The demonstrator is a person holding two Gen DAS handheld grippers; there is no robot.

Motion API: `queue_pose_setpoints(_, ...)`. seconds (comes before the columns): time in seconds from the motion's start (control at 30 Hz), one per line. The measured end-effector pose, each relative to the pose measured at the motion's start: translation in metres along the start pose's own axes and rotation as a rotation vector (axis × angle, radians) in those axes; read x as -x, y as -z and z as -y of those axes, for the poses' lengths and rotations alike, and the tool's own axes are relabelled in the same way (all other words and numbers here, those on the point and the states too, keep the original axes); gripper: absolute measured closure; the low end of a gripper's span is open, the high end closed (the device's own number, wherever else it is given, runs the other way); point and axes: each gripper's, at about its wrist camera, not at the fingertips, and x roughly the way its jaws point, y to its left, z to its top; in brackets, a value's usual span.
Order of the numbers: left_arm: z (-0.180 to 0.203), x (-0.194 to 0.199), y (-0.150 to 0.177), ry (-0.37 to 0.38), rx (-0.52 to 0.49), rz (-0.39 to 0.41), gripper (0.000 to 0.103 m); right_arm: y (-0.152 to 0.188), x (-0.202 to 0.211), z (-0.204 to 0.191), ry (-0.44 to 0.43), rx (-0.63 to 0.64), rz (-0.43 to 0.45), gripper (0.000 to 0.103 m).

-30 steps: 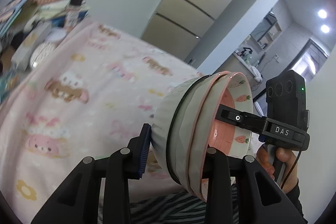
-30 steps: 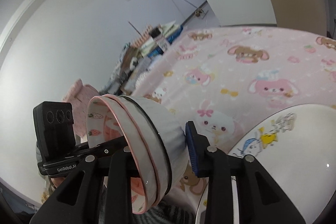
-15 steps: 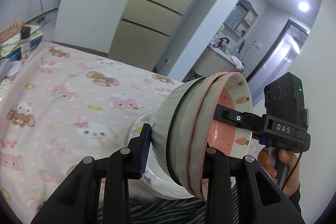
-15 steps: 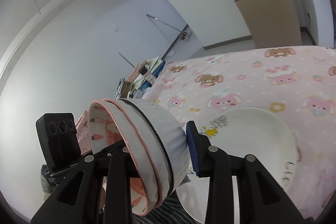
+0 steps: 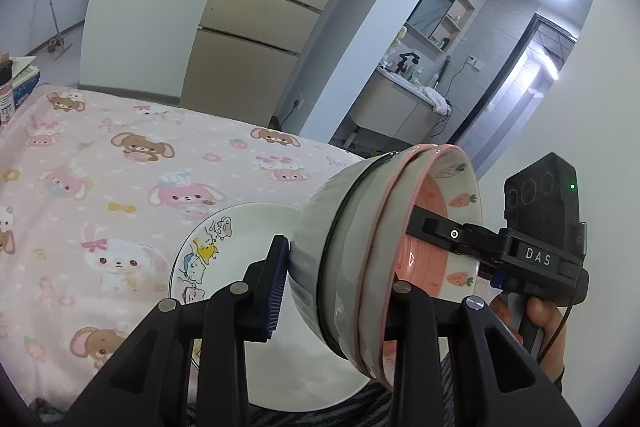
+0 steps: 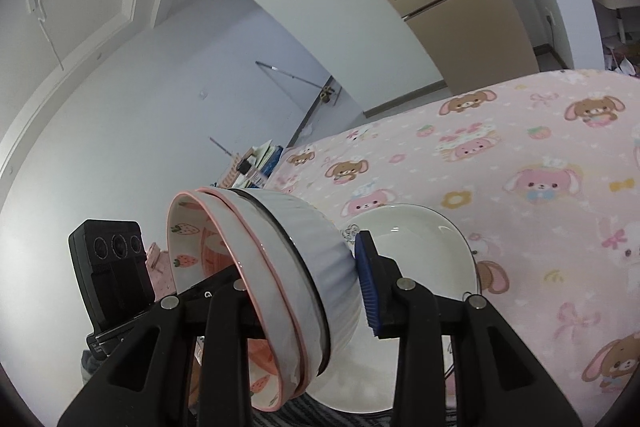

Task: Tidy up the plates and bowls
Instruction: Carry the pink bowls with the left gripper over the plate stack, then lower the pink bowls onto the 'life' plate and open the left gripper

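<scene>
Both grippers hold one stack of nested bowls [image 5: 352, 259] on its side above the table: a ribbed white outer bowl and pink-rimmed strawberry bowls inside. My left gripper [image 5: 340, 275] is shut on the stack, one finger on the base, one inside. My right gripper [image 6: 304, 283] is shut on the same stack [image 6: 304, 267] from the opposite side. A white cartoon-printed plate [image 5: 240, 247] lies on the pink tablecloth right under the stack; it also shows in the right wrist view [image 6: 420, 239].
The table carries a pink animal-print cloth [image 5: 120, 167]. Books and a bottle [image 5: 16, 87] crowd its far left end. A fridge [image 5: 252, 27] stands behind the table. A striped dark cloth [image 5: 360, 411] lies at the near edge.
Both grippers swung with the bowl stack from the cluttered left end toward the plate. The plate now lies directly beneath the stack. The grip on the stack is unchanged.
</scene>
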Motion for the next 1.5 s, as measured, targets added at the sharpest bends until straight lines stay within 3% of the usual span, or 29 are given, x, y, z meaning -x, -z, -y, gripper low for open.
queue_pose_setpoints(0.47,-0.020,-0.025,0.025,-0.052,0.002,-0.076,0.069,0.025,-0.025,0.032,0.003,-0.073,-0.071,0.071)
queue_pose_setpoints(1.0,-0.029,-0.035,0.029,-0.047,0.032,-0.118,0.069,0.030,-0.032,0.041,0.020,-0.104,-0.107,0.071)
queue_pose_setpoints(1.13,-0.028,-0.036,0.028,-0.048,0.018,-0.115,0.069,0.026,-0.030,0.027,0.066,0.019,-0.083,0.068)
queue_pose_setpoints(1.2,-0.026,-0.036,0.029,-0.045,0.012,-0.113,0.069,0.024,-0.024,0.012,0.121,0.117,-0.052,0.058)
queue_pose_setpoints(1.27,-0.025,-0.036,0.029,-0.048,0.008,-0.110,0.069,0.025,-0.021,0.000,0.163,0.211,-0.021,0.057)
queue_pose_setpoints(1.33,-0.026,-0.036,0.028,-0.042,0.013,-0.109,0.069,0.027,-0.023,-0.006,0.184,0.257,-0.009,0.059)
queue_pose_setpoints(1.4,-0.028,-0.036,0.027,-0.036,0.019,-0.105,0.069,0.026,-0.027,-0.005,0.166,0.271,-0.029,0.070)
queue_pose_setpoints(1.5,-0.030,-0.036,0.027,-0.041,0.026,-0.087,0.070,0.024,-0.029,-0.008,0.190,0.295,-0.037,0.072)
